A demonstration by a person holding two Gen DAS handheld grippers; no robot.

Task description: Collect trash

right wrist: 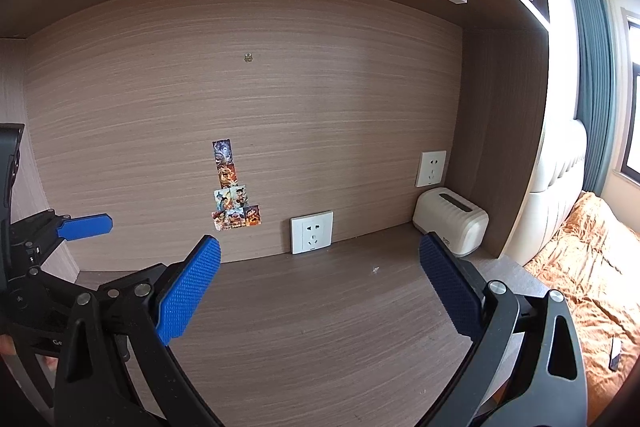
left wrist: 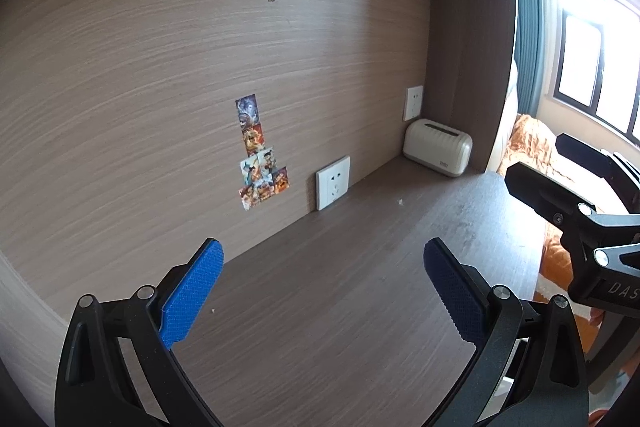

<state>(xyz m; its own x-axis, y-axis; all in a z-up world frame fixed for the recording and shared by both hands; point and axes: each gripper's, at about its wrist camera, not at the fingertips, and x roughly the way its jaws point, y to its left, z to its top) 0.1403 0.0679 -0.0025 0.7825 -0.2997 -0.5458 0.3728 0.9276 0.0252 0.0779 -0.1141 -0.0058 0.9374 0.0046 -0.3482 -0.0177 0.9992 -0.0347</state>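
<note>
Wood grain, plastic and cloth, as we see them

We see a matt brown wood-grain desk top (right wrist: 320,327), a paler wood-grain back panel (right wrist: 280,87), glossy white plastic wall sockets (right wrist: 311,231), a ribbed cream plastic box (right wrist: 452,219), knobbly blue gripper pads (left wrist: 192,295) on matt black plastic, and crumpled orange cloth (right wrist: 580,259).

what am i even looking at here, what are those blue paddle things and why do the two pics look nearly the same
A person holds a two-finger gripper in each hand, and each carries a fisheye camera looking along its fingers. So one picture is from the left gripper and the other from the right gripper; both face the same wooden desk. The blue paddles are the finger pads. Both grippers are open and hold nothing. On the desk stand a cream box in the back corner and a few tiny crumbs, probably the trash to collect. On the back panel are stickers and sockets.
</note>
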